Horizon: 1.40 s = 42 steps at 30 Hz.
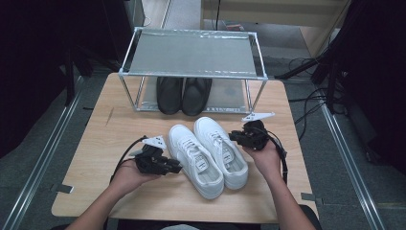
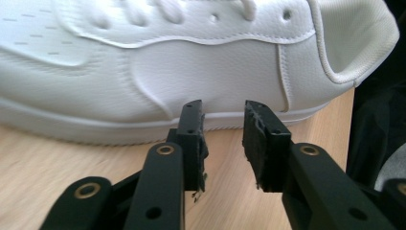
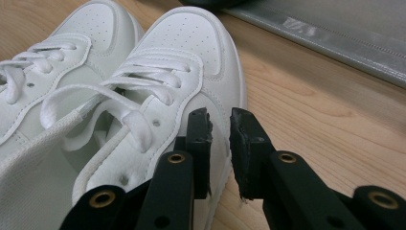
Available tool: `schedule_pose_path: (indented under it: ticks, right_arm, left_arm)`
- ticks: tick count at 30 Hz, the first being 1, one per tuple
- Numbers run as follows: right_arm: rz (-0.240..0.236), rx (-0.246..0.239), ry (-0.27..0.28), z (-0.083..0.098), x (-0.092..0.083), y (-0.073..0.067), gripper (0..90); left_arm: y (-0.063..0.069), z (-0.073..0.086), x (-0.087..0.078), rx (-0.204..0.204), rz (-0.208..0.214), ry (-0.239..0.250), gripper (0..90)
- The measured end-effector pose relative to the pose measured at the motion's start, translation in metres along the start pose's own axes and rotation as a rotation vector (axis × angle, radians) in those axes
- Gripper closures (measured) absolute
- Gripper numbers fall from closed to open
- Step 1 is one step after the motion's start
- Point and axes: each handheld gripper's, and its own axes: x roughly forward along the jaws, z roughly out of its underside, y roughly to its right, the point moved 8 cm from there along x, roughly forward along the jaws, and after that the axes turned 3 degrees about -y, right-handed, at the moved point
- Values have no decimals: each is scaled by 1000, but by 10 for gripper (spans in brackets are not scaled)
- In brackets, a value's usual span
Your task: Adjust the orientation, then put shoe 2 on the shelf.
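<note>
Two white sneakers lie side by side on the wooden table [image 1: 105, 139], toes pointing away from me: the left sneaker [image 1: 196, 160] and the right sneaker [image 1: 222, 143]. My left gripper [image 1: 177, 167] sits just left of the pair, jaws aimed at the left sneaker's side [image 2: 191, 62]. In the left gripper view its jaws [image 2: 222, 117] stand apart with nothing between them, just short of the sole. My right gripper [image 1: 232, 136] rests at the right sneaker's outer side [image 3: 182, 52]. Its jaws [image 3: 220, 120] show a narrow empty gap beside the lace eyelets.
A metal-framed shoe rack [image 1: 191, 52] stands at the table's far edge, with a pair of black shoes [image 1: 184, 95] on its lower shelf. Its lower shelf edge [image 3: 335, 33] runs behind the sneakers. Bare wood lies left and right of the white pair.
</note>
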Motion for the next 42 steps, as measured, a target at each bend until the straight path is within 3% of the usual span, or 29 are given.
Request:
schedule_pose_path:
  ticks: [4,8,12,29,42]
  right_arm:
    - [-1,14,17,0,-4,1,732]
    - [-40,51,66,-1,-10,-1,698]
    - [-34,45,84,0,-16,-6,685]
    - [-50,65,163,5,-47,-19,604]
    - [-50,51,183,6,-59,-43,524]
  left_arm:
    - [-9,3,-14,-17,-21,27,655]
    - [-19,2,-25,-24,-54,61,604]
    - [-27,0,-31,-30,-64,81,574]
    - [-40,-3,-30,-45,-100,70,452]
    - [-50,-11,-31,-59,-106,70,421]
